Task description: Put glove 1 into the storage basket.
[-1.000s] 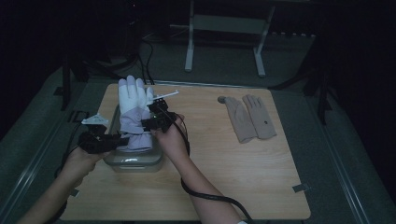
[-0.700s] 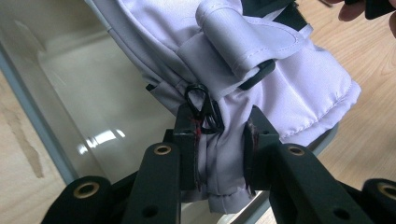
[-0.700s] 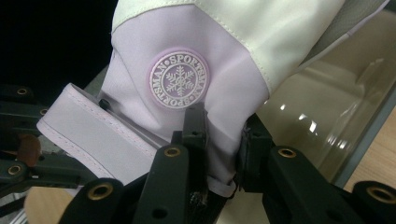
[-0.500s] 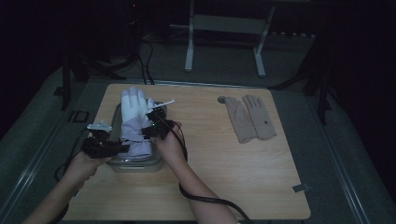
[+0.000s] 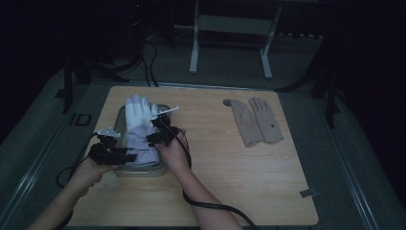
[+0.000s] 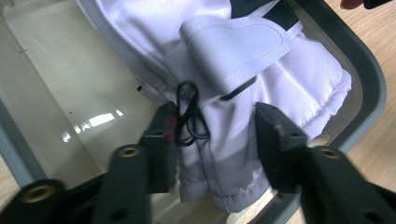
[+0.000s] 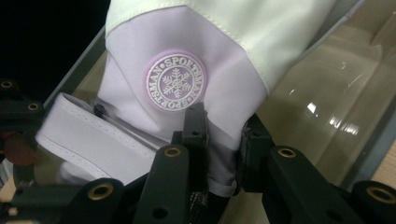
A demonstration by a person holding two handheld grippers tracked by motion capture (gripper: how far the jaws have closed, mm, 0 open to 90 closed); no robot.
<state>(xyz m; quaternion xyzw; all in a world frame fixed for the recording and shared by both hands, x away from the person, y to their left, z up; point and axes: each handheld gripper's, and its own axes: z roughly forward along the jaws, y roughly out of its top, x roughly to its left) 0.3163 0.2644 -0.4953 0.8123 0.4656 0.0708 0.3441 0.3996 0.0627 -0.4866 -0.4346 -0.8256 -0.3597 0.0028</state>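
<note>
Table: light wooden table (image 5: 230, 158) with a clear plastic bin with a grey rim (image 5: 118, 125) at the left, and a pair of tan gloves (image 5: 256, 120) lying flat well off to the right, which I wasn't touching.

Step in hand: I was laying the white and lilac ski glove (image 5: 139, 127) down into that bin. By my reckoning this was the tail end of the placing, with the cuff already down on the bin floor and the letting go half done.

Where the glove was: inside the bin, cuff toward me, white fingers pointing away and poking over the far rim.

Right gripper (image 7: 219, 128): jaws were pinched tight on the edge of the lilac cuff, just under the round badge.

Left gripper (image 6: 215, 123): its jaws had just been opening. The cuff end sat between them, but the pads stood clear of the fabric, so no grip.

Next move, I guess: open the right one too, then lift both straight up so no jaw drags the strap back out.

Glove looks: puffy satin shell, white upper, lilac wrist, wide wrist strap (image 6: 233, 46) folded over.

Small stuff: snowflake badge (image 7: 176, 85) reading SPORTSMAN, and a thin black cord loop (image 6: 189, 114) by the cuff.
</note>
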